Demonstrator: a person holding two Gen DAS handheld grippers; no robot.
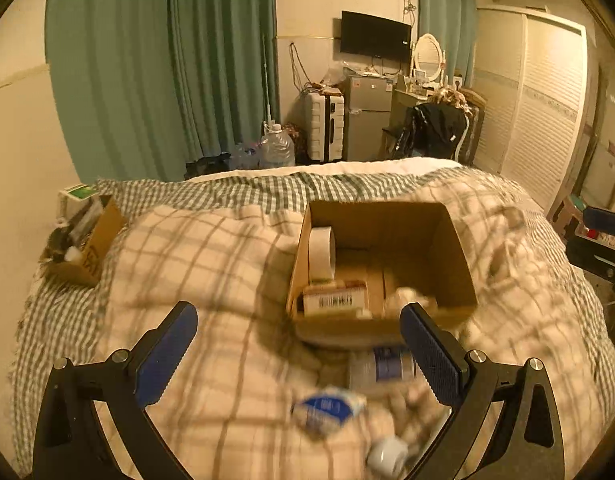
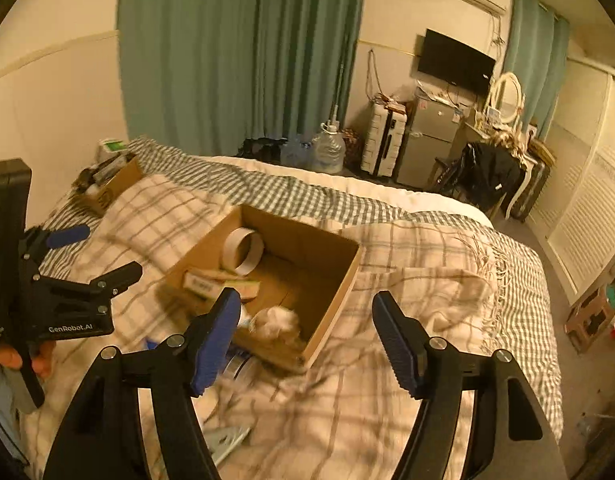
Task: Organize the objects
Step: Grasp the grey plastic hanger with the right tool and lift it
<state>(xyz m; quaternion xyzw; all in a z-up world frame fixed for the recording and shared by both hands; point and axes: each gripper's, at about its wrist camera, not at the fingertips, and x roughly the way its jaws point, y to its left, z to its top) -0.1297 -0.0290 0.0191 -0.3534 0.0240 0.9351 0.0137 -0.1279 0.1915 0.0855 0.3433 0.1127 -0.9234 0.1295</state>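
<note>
A bed (image 1: pixel 235 360) covered by a cream plaid blanket (image 2: pixel 407 264) over a green checked sheet fills the lower part of both views, in a bedroom under dim yellow light.

Nearest the left wrist camera, the left tongs (image 1: pixel 299 344) are spread wide with nothing between their blue pads. Under them on the blanket lie a small white roll (image 1: pixel 387 456), a blue and white packet (image 1: pixel 327 410) and a white bottle with a dark label (image 1: pixel 381 368), all blurred. The bottle lies just in front of an open cardboard box (image 1: pixel 455 264).

The right tongs (image 2: pixel 307 332) are also spread wide and empty, hovering over the near corner of the same box (image 2: pixel 331 292). A flat pale packet (image 2: pixel 227 440) lies on the blanket below them.

Inside the box, a barcoded carton (image 1: pixel 333 300) lies at the near left, a wad of white fluff (image 2: pixel 277 322) lies at the near side, and a roll of tape (image 1: pixel 321 254) stands on edge against the left wall.

Further left, at the edge of the bed, a second smaller cardboard box (image 1: pixel 95 248) holds mixed items too blurred to tell.

Beyond the bed stand a large water jug (image 1: pixel 277 146), a white suitcase (image 1: pixel 325 126), a small grey fridge (image 1: pixel 367 120) and a chair draped in dark clothing (image 1: pixel 435 124). Green curtains (image 1: pixel 163 64), a wall television (image 1: pixel 375 34), an oval mirror (image 1: pixel 427 56) and a white wardrobe (image 1: pixel 539 100) are farthest back.
</note>
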